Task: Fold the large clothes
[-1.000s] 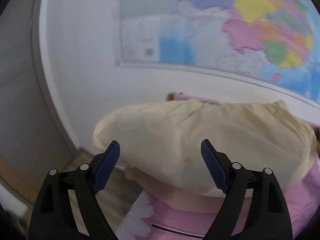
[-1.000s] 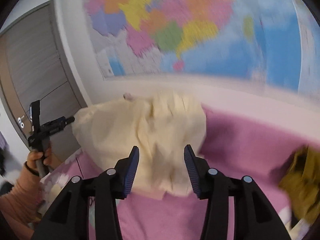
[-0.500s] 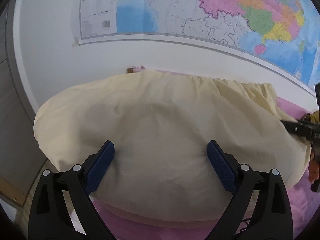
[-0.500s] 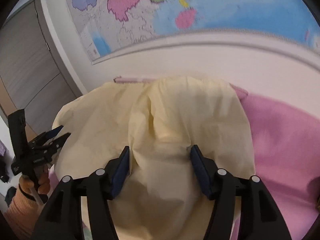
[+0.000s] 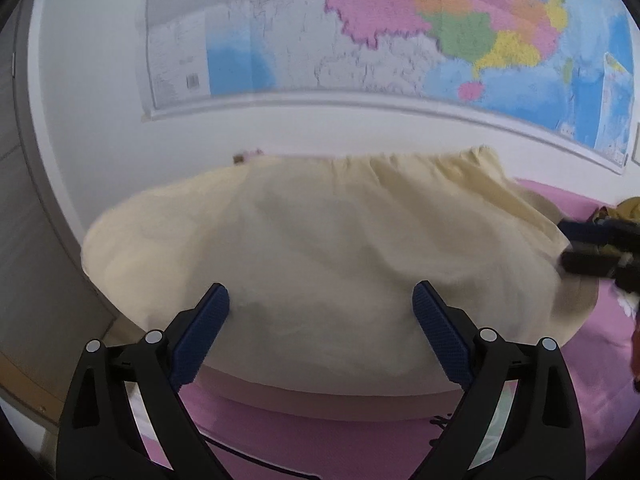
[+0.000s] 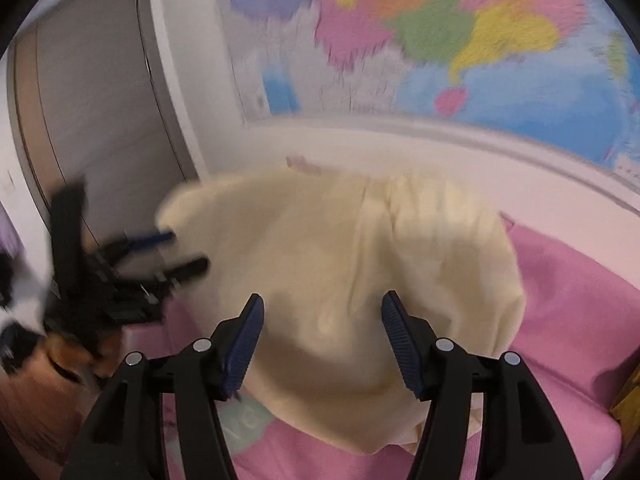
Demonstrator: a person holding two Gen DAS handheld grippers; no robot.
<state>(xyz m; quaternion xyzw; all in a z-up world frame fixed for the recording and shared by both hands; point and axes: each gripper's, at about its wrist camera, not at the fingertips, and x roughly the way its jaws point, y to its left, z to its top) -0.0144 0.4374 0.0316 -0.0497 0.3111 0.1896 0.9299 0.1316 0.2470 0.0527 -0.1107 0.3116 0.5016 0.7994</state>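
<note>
The cloth [image 5: 328, 256], a large pale yellow garment, lay spread on a pink bed [image 5: 560, 392] that stood against a white wall with a map [image 5: 400, 40]. Its gathered edge was at the far side, close to the wall, and its near edge hung toward the cameras. In the right wrist view the cloth [image 6: 340, 280] had a long ridge down the middle, so one part probably already lay over another. I judge that it was laid flat like this so that the next fold could be made from a smooth layer, and that both hands were placed at its two sides in order to take matching edges.

The left tongs [image 5: 320, 332] were wide open and held nothing; the cloth was only seen beyond the blue pads, and I could not tell if they touched it. In the right wrist view the left tongs [image 6: 176, 252] appeared blurred at the left border of the cloth, also with a gap between the fingers.

The right tongs [image 6: 322, 340] were about half open, with nothing pinched between the pads. They hung over the near part of the cloth. In the left wrist view the right tongs [image 5: 576, 248] were a dark blurred shape at the right border of the cloth; contact there was not clear.

Some dark yellow thing [image 5: 628, 208] lay farther right on the bed.
</note>
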